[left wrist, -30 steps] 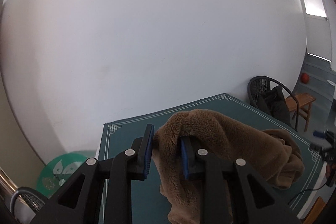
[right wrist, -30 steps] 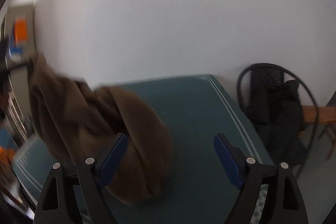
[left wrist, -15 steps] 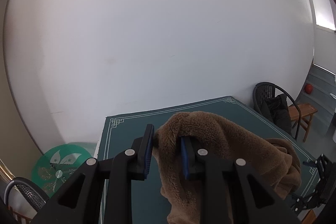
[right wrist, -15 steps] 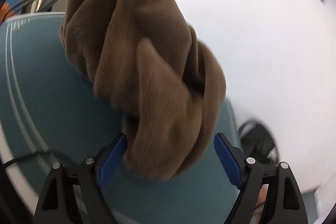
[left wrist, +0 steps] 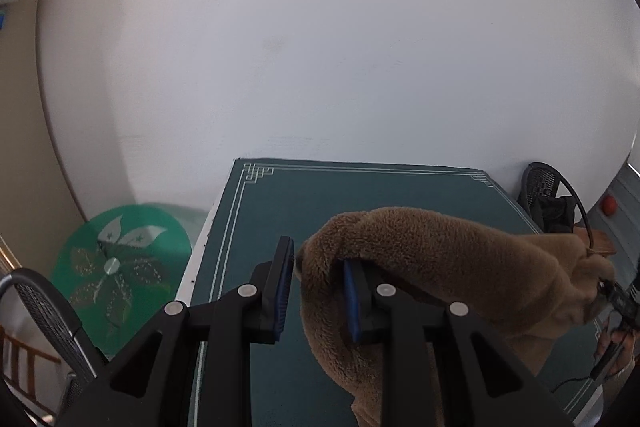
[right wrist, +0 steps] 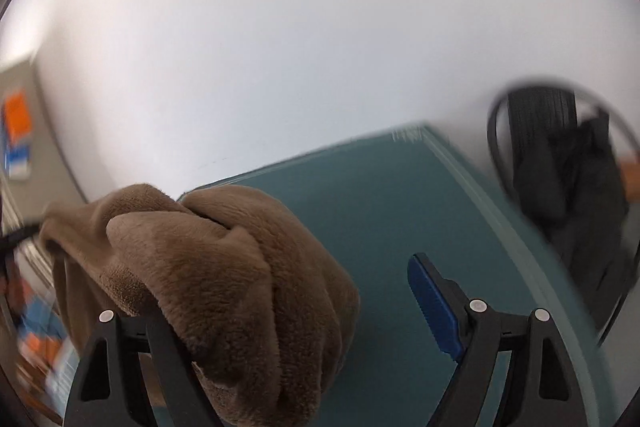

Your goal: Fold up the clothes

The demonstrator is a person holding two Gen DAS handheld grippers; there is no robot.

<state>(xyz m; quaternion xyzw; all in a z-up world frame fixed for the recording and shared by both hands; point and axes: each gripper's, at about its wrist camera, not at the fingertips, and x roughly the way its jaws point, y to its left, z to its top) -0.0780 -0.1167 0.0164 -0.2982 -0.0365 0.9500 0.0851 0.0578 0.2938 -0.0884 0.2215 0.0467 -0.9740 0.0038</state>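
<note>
A brown fleece garment (left wrist: pixel 440 259) hangs above the dark green table mat (left wrist: pixel 360 195). My left gripper (left wrist: pixel 318 283) is nearly closed, and a thick fold of the fleece sits between its blue pads and wraps over the right finger. From there the fleece stretches right to a hand (left wrist: pixel 612 347) at the frame edge. In the right wrist view the garment (right wrist: pixel 224 267) drapes over the left finger and hides its pad. My right gripper (right wrist: pixel 324 267) stands wide open, its right pad (right wrist: pixel 434 311) bare above the mat (right wrist: pixel 400 195).
A white wall stands just behind the table. A black chair with a dark jacket (right wrist: pixel 560 187) is past the table's right end. A round green panel with a flower (left wrist: pixel 120 267) and a mesh chair back (left wrist: pixel 40 315) are on the floor at the left.
The right gripper has swung from pointing at the hanging bundle to level with the table, and the fleece now lies over its left finger. The left gripper keeps its hold and has turned left.
</note>
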